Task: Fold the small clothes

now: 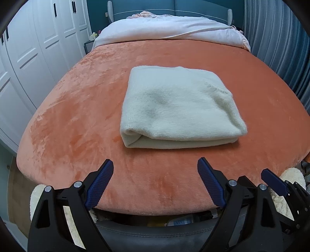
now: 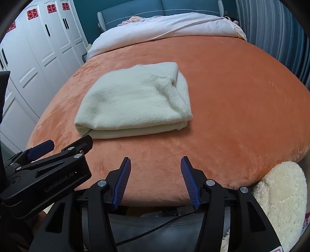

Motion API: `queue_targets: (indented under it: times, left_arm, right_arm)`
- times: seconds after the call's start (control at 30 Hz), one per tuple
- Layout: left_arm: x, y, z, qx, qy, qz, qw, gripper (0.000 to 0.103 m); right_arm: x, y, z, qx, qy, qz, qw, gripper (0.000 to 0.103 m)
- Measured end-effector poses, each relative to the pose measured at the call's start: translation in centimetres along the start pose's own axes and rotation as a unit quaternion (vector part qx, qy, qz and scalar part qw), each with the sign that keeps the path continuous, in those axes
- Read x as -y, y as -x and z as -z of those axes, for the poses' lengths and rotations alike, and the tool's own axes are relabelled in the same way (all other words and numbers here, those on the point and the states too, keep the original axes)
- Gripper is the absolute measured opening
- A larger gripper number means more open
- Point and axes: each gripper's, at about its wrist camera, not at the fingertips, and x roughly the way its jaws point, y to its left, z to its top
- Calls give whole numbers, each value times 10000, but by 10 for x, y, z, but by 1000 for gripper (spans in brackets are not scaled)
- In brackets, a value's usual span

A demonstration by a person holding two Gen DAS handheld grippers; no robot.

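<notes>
Nearest are the two tongs, both over the near edge of the bed. The left gripper (image 1: pixel 155 162) stands wide, with nothing between its blue ribbed pads (image 1: pixel 99 182). The right gripper (image 2: pixel 156 160) is open more narrowly and is also empty. In the right view the left gripper (image 2: pixel 64 144) shows at the left, close beside the right one.

Beyond them is a bare strip of the orange blanket (image 1: pixel 67 120), a plush, shiny cloth that covers the bed up to its rounded edges. On it, apart from both grippers, lies the sweater (image 1: pixel 174 108), cream and knitted, folded into a thick rectangle with a rolled fold at the near side. Around it the blanket is free on all sides.

Farther away lies a pale duvet (image 1: pixel 174 29), bunched against the blue headboard (image 1: pixel 193 7). White wardrobes (image 1: pixel 38 48) stand to the left, and a grey curtain (image 1: pixel 281 48) to the right.
</notes>
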Motion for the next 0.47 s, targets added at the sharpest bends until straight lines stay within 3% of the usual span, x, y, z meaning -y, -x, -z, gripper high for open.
queue_targets:
  times: [0.3, 0.47]
  left_arm:
    - [-14, 0, 0, 1, 186, -185, 9997, 86]
    - [-15, 0, 4, 64, 26, -295, 9995, 86]
  right_arm:
    - [7, 5, -1, 105, -109, 46, 9999, 57]
    - [6, 8, -3, 145, -142, 44, 9998, 58]
